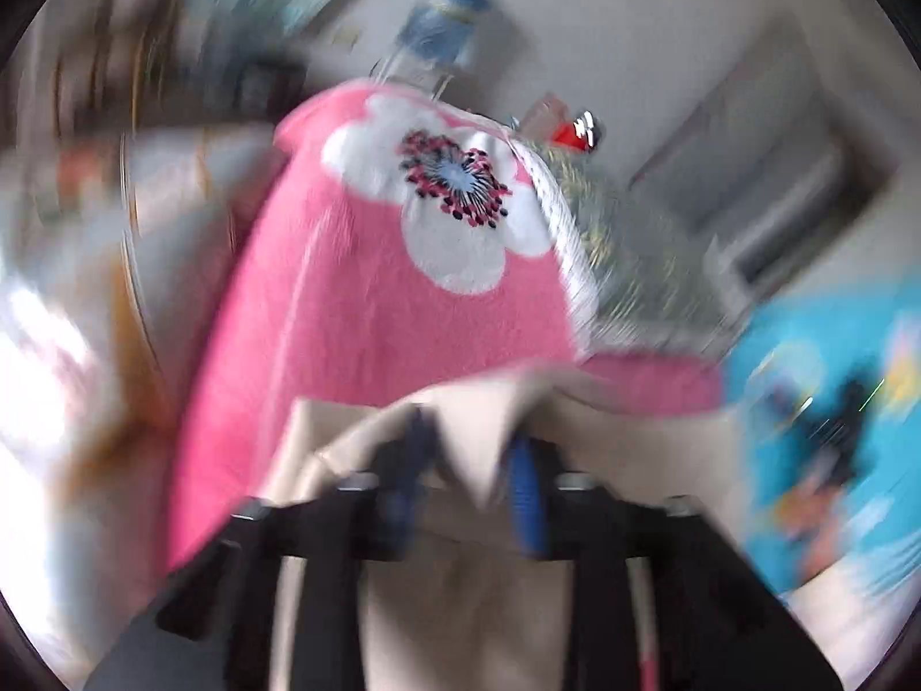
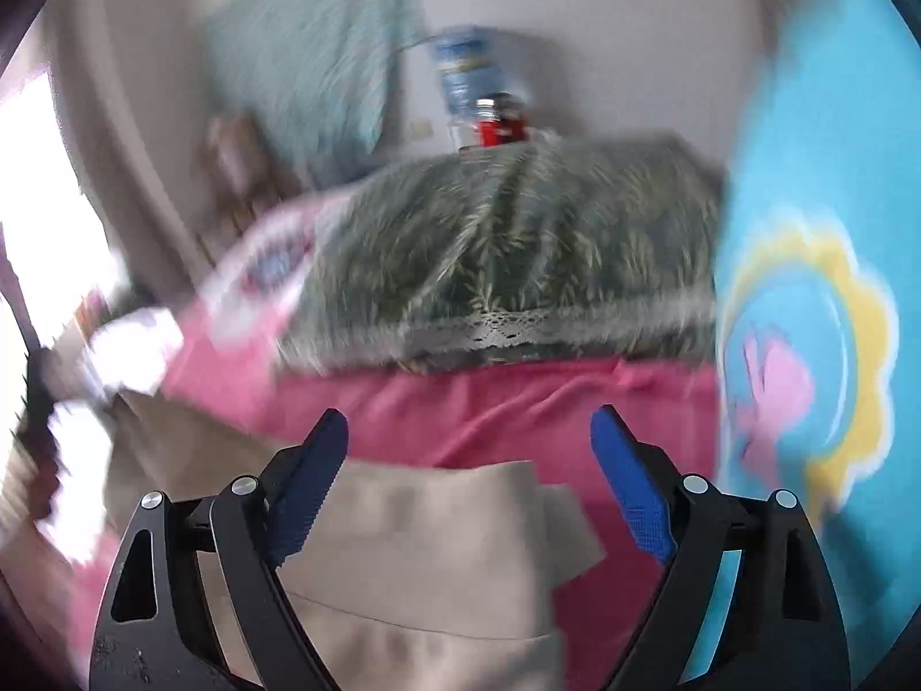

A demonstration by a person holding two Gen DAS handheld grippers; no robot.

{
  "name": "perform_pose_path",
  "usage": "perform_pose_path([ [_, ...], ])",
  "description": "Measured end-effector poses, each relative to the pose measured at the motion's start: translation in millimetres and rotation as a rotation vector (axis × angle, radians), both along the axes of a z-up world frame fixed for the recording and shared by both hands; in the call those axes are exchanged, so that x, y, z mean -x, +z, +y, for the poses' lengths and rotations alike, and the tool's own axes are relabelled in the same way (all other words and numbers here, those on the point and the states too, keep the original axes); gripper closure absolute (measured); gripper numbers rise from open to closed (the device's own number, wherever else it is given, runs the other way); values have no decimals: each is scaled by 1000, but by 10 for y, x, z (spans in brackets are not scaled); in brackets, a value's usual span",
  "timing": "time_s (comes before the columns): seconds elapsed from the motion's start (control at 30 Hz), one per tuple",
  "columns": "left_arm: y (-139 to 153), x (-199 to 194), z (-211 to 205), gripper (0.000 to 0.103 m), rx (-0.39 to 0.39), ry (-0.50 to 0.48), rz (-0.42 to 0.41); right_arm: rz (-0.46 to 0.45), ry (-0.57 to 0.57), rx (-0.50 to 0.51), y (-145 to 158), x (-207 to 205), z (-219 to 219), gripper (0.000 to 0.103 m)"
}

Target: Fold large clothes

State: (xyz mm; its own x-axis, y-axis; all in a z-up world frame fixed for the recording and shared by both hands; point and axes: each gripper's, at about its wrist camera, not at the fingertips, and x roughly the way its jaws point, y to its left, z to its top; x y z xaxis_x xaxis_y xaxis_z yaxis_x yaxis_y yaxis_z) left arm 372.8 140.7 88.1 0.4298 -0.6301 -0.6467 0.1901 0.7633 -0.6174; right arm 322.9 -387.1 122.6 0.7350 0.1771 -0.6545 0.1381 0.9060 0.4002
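Left gripper half apart, a beige garment point between its pads, grip unclear. Right gripper wide apart, empty, over the garment on the pink blanket. One fold looks laid; more folds likely left. Heavy blur.

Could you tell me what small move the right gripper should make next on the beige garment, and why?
Probably lower the right gripper and close on the beige garment's near edge. Its jaws stand wide apart with nothing between the pads, and the cloth lies just below them on the pink blanket; the left gripper looks parted around a fold.
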Motion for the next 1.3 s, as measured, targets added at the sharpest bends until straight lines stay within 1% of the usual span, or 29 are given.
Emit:
perform_pose_path([
  [0.03,-45,2,119,58,114,42,20,-28,-33,-25,-24,98,-57,20],
  [0.07,-70,-1,205,58,163,77,26,-48,-49,-32,-49,161,-72,20],
  [0.1,-82,-17,256,58,147,106,30,-43,-49,-47,-135,220,-82,20],
  [0.17,-32,-12,193,58,60,87,2,4,-2,-85,-319,213,-61,20],
  [0.27,83,34,-21,58,-56,10,-60,62,51,-105,-578,242,53,20],
  [0.33,116,43,-149,58,-163,-7,-88,81,75,-58,-639,286,188,20],
  [0.4,97,20,-218,57,-292,7,-102,115,105,12,-637,285,299,20],
  [0.47,36,-25,-309,46,-438,18,-110,103,131,31,-603,282,375,19],
  [0.5,-14,-55,-328,44,-475,27,-104,95,137,44,-587,257,409,19],
  [0.57,-104,-114,-291,44,-457,46,-70,73,131,66,-570,248,448,21],
  [0.6,-151,-125,-241,44,-398,76,-41,70,121,90,-557,231,484,28],
  [0.63,-173,-136,-206,44,-363,93,-35,84,114,117,-557,195,527,63],
  [0.67,-172,-123,-187,44,-339,106,-45,109,118,132,-573,164,559,90],
  [0.7,-155,-95,-163,47,-323,113,-67,118,110,144,-574,157,562,90],
  [0.73,-127,-66,-153,65,-326,117,-85,112,92,161,-550,193,578,92],
  [0.77,-82,-35,-153,82,-353,123,-110,92,70,170,-500,240,575,95],
  [0.83,68,93,-146,87,-344,116,-165,1,25,163,-313,404,560,97],
  [0.87,136,184,-115,88,-327,123,-192,-38,10,161,-231,476,549,97],
  [0.9,177,233,-116,88,-325,126,-209,-81,-11,194,-135,529,555,97],
  [0.93,205,293,-102,89,-337,146,-229,-81,-26,232,-120,507,556,97],
  [0.97,173,275,-108,89,-346,149,-225,-47,-18,254,-179,411,538,97],
  [1.0,87,198,-120,89,-373,164,-193,16,-22,266,-292,297,505,97],
  [1.07,-114,72,-145,89,-436,188,-145,138,-31,307,-643,78,434,95],
  [1.1,-257,23,-170,88,-489,213,-134,161,-49,372,-792,31,447,95],
  [1.13,-339,27,-189,83,-528,227,-137,182,-48,402,-871,-2,471,89],
  [1.2,-406,54,-265,81,-590,235,-156,206,-55,446,-932,-16,539,87],
  [1.23,-371,72,-274,72,-618,231,-166,203,-61,478,-872,11,558,82],
  [1.27,-310,88,-281,58,-659,228,-179,197,-85,500,-806,48,554,58],
  [1.3,-230,118,-283,51,-706,224,-202,183,-109,518,-730,92,538,46],
])
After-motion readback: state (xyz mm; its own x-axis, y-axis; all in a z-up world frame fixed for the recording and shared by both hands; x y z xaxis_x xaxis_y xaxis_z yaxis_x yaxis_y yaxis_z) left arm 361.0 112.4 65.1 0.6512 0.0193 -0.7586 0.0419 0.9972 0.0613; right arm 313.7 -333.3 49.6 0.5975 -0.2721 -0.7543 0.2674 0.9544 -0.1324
